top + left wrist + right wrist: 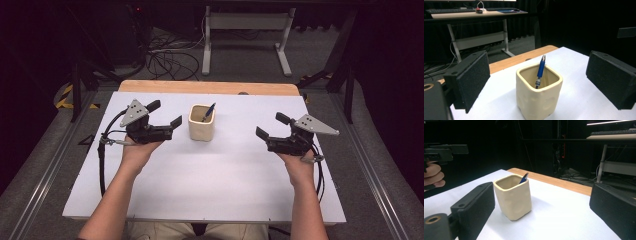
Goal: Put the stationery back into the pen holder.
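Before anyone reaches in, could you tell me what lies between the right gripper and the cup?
Nothing: in the high view, bare white table separates the right gripper from the cup.

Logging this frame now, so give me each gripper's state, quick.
Left gripper: open, holding nothing, jaws facing the cream square ceramic cup.
Right gripper: open, holding nothing.

One cream cup [202, 123], near the middle of the tabletop [200, 185], toward its far edge. One blue pen [208, 112] standing in it, leaning on the rim. Two grippers: left gripper [166, 113], right gripper [270, 126], one each side of the cup.
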Demonstrator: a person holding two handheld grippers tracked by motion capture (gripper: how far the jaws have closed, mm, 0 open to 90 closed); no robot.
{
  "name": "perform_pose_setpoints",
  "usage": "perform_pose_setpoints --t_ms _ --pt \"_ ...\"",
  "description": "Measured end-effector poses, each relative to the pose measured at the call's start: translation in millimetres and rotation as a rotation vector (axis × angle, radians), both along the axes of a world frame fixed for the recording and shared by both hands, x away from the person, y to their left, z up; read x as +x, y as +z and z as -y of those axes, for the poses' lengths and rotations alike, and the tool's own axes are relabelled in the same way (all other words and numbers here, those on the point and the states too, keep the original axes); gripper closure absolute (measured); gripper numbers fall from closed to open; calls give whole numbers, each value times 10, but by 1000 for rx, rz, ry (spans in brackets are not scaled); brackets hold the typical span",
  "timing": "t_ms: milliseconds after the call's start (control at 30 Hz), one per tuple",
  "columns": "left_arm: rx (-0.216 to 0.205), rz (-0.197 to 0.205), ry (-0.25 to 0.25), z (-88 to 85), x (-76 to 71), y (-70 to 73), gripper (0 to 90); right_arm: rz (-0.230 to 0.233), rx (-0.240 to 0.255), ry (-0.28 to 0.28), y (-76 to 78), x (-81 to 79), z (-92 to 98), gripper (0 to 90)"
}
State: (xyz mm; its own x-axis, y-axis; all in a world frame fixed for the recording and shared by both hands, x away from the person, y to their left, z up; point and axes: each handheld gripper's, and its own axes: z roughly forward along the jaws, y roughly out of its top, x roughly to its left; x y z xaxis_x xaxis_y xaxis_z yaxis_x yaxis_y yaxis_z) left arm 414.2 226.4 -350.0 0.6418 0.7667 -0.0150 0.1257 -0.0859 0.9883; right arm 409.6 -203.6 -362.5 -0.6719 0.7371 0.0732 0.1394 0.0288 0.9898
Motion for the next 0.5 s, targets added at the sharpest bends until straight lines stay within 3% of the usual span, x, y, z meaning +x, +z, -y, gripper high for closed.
perform_pose_setpoints --t_ms 333,500 --pt "-23 -1 -1 -94 -82 -28 61 -3 -1 -2 -6 5 -4 64" --pt "-15 0 2 -136 -119 -34 61 -3 -6 -1 -10 10 -9 64"
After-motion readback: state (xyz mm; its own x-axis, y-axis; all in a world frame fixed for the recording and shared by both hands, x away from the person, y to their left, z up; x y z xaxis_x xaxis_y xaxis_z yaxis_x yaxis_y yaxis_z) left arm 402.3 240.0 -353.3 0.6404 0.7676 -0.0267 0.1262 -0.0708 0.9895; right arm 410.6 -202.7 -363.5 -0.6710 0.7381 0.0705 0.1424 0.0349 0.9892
